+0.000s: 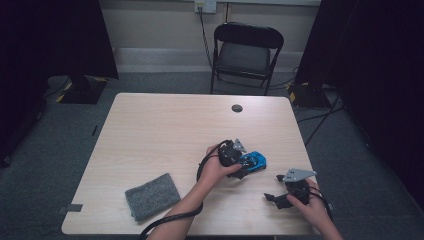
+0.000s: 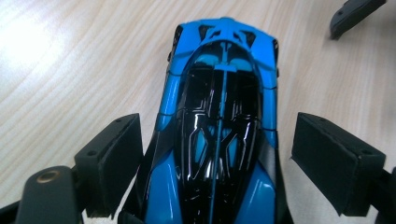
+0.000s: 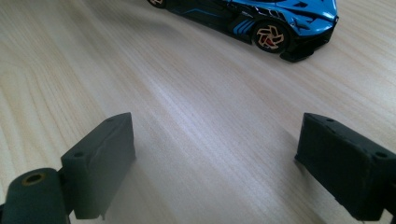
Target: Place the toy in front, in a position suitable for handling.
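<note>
Wood-grain table (image 1: 160,130). Left gripper (image 2: 217,154) jaws apart, straddling car (image 2: 219,126), not clamped. Right gripper (image 3: 215,163) jaws apart, empty. Car likely light, rigid, glossy-slick; grip flanks mid-body.

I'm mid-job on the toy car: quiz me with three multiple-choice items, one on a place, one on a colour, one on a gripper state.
1. Where does the grey cloth lie?
A. near the table's front-left corner
B. on the chair
C. under the car

2. What colour is the toy car?
A. red and white
B. blue and black
C. all yellow

3. How does the left gripper stand?
A. shut on the cloth
B. open, fingers either side of the car
C. lying far from the car

Answers: 1 A, the high view shows it there. 2 B, blue body, black roof. 3 B, gaps show beside the car.
</note>
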Demonstrator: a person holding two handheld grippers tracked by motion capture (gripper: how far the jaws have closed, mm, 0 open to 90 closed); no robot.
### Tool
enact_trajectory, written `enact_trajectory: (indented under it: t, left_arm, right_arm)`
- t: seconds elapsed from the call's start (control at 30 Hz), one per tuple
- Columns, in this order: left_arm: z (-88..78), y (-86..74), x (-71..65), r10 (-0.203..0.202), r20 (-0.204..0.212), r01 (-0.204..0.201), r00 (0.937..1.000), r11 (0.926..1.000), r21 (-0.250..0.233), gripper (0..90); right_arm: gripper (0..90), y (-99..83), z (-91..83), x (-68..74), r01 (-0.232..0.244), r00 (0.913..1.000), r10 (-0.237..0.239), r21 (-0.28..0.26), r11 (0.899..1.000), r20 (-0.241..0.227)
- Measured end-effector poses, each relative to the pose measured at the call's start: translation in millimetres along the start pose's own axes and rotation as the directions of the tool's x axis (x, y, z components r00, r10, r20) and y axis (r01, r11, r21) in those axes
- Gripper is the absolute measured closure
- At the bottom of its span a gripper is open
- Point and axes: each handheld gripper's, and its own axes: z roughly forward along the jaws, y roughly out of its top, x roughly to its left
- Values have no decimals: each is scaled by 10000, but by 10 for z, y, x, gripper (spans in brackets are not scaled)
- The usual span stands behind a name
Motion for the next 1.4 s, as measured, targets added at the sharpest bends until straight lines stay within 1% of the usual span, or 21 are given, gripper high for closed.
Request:
enact_trajectory:
  t: [0.07, 0.2, 0.27, 0.33, 0.37, 0.4, 0.43, 0.53, 0.63, 0.67, 0.7, 0.73, 0.8, 0.87, 0.9, 0.93, 1.0, 1.1, 1.17, 1.27, 1.4]
  left_arm:
    - [22, -9, 4, -85, 39, 85, 10000, 9999, -62, 162]
    - [48, -30, 18, -71, 24, 71, 10000, 10000, 6, 171]
    - [67, -38, 12, -8, -79, 8, 10000, 10000, 10, 171]
    - [73, -40, 10, -2, -89, 2, 10000, 10000, 12, 167]
    - [83, -43, 5, 40, -21, -40, 10000, 10000, -77, 168]
    - [92, -44, 4, 45, -55, -46, 10000, 10000, -37, 166]
    - [106, -46, 1, -93, -46, 92, 9999, 9999, -93, 165]
    - [134, -53, 6, -328, -100, 327, 9994, 9994, -74, 167]
    - [135, -53, 11, -386, -137, 385, 9992, 9992, -104, 167]
    - [144, -50, 19, -665, -83, 663, 9978, 9976, -184, 167]
    - [148, -52, 23, -683, -63, 681, 9976, 9974, -240, 164]
    - [149, -53, 28, -597, -56, 596, 9982, 9980, -212, 161]
    - [154, -49, 23, -654, -41, 653, 9979, 9975, -255, 165]
    - [154, -43, 17, -454, -22, 453, 9990, 9988, -199, 187]
    - [159, -41, 10, -370, -76, 369, 9993, 9992, -178, 193]
    - [159, -41, 10, -370, -76, 369, 9993, 9992, -178, 197]
    - [171, -38, 2, -219, -118, 216, 9997, 9995, -222, 202]
    - [183, -39, -4, -138, -165, 132, 9998, 9994, -327, 208]
    - [183, -39, -8, -16, -190, 10, 9998, 9995, -309, 215]
    - [174, -34, -7, 25, -164, -29, 9999, 9998, -195, 221]
    - [170, -43, -11, 105, -151, -108, 9998, 9997, -237, 231]
  right_arm:
    - [103, 0, 0, 0, -4, 10000, 4, -5, 10000, 2]
    - [103, 0, 1, 0, 2, 10000, -2, -7, 10000, 0]
    - [102, 0, 0, 0, 0, 10000, 0, -5, 10000, -2]
    - [102, 0, -1, 0, 2, 10000, -2, 10, 10000, -11]
    - [102, 0, -1, 0, 2, 10000, -2, 11, 10000, -12]
    - [102, 0, 0, 0, 2, 10000, -2, 1, 10000, -6]
    - [102, 0, 0, 0, 2, 10000, -2, 2, 10000, -6]
    - [102, 0, 0, -1, 7, 10000, -7, 9, 10000, -13]
    - [102, 0, -1, 0, 5, 10000, -5, 10, 10000, -14]
    - [102, 0, 0, 0, 4, 10000, -4, 5, 10000, -10]
    - [102, 0, 1, 0, 3, 10000, -3, -3, 10000, -2]
    - [102, 0, -1, -1, 7, 10000, -7, 10, 10000, -11]
    - [102, 0, 2, 1, -4, 10000, 4, -21, 10000, -6]
    - [102, -1, 2, 0, -1, 10000, 1, -21, 10000, -4]
    - [102, 0, 2, 0, 1, 10000, -1, -18, 10000, -7]
    - [102, 0, 2, 0, 1, 10000, -1, -18, 10000, -7]
    - [103, 0, 2, 1, -1, 10000, 1, -17, 10000, -7]
    - [102, -1, 2, 1, -1, 10000, 1, -22, 10000, -6]
    - [102, 0, 1, 0, 0, 10000, 0, -11, 10000, -2]
    - [102, -1, 2, 0, -2, 10000, 2, -18, 10000, -8]
    - [102, -1, 2, 1, -1, 10000, 1, -23, 10000, -5]
